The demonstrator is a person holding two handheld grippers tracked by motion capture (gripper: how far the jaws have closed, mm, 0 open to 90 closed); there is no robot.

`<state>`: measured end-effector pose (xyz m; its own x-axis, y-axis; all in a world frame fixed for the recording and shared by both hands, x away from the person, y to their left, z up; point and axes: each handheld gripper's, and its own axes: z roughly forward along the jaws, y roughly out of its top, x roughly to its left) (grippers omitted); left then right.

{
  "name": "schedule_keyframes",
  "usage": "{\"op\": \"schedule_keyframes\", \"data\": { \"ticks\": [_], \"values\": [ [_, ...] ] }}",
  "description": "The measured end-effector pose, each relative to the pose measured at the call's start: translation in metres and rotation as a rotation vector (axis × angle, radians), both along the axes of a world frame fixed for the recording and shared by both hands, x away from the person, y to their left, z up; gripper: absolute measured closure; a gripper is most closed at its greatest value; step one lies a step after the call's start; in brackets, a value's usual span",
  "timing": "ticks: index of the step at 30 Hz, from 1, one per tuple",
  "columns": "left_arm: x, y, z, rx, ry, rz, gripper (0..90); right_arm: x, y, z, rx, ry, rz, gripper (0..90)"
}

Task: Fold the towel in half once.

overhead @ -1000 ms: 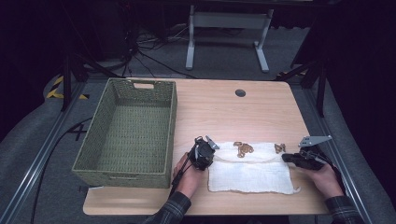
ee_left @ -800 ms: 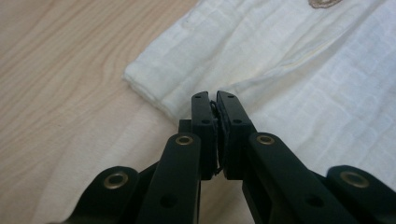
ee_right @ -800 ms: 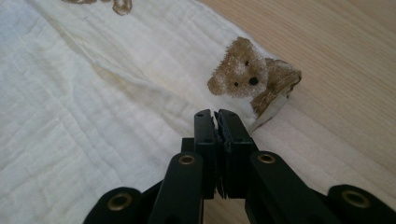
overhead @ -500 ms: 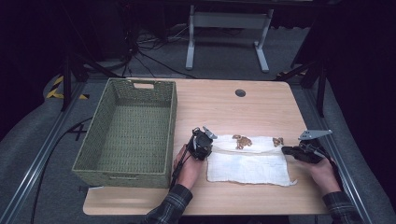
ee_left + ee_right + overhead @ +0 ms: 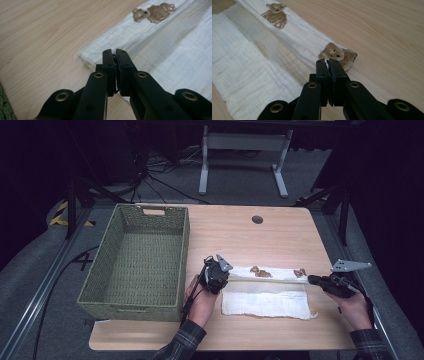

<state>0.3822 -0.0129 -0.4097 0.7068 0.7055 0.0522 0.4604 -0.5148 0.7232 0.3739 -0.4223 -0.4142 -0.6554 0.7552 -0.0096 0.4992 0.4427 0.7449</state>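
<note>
While the cloth (image 5: 270, 295) lay beside the basket (image 5: 135, 262):
Left gripper (image 5: 223, 272): clamped on cloth's corner.
Right gripper (image 5: 311, 279): clamped on opposite corner.

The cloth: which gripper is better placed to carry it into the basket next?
Left, probably. The left gripper grips the cloth at the end nearest the basket. The right gripper grips the far end, so it would have to cross the table.

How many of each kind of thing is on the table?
Green woven basket: 1
White cloth with brown bears: 1
Tongs: 2, left and right, each pinching the cloth's far edge
Total: 4
</note>
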Motion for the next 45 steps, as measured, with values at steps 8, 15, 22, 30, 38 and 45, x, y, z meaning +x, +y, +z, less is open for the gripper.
{"op": "schedule_keyframes", "data": {
  "ticks": [8,15,22,30,38,45],
  "values": [
    [-0.014,0.003,0.008,0.002,-0.016,-0.021,86.6,-0.015,-0.001,0.005,0.017,-0.021,0.012,87.8],
    [-0.026,0.008,0.008,-0.012,-0.007,-0.041,86.6,-0.026,0.0,0.007,0.014,-0.027,0.023,87.7],
    [-0.039,0.012,0.006,-0.01,0.004,-0.061,86.6,-0.039,0.0,0.007,0.027,-0.032,0.033,87.7],
    [-0.046,0.016,-0.001,-0.007,0.024,-0.072,86.6,-0.051,0.003,0.002,0.025,-0.014,0.058,87.6],
    [-0.051,0.016,-0.009,0.001,0.065,-0.087,86.6,-0.06,0.003,-0.004,0.018,0.01,0.071,87.6],
    [-0.054,0.015,-0.02,0.002,0.1,-0.103,86.3,-0.061,0.004,-0.013,0.006,0.053,0.081,87.4]
  ]
}}
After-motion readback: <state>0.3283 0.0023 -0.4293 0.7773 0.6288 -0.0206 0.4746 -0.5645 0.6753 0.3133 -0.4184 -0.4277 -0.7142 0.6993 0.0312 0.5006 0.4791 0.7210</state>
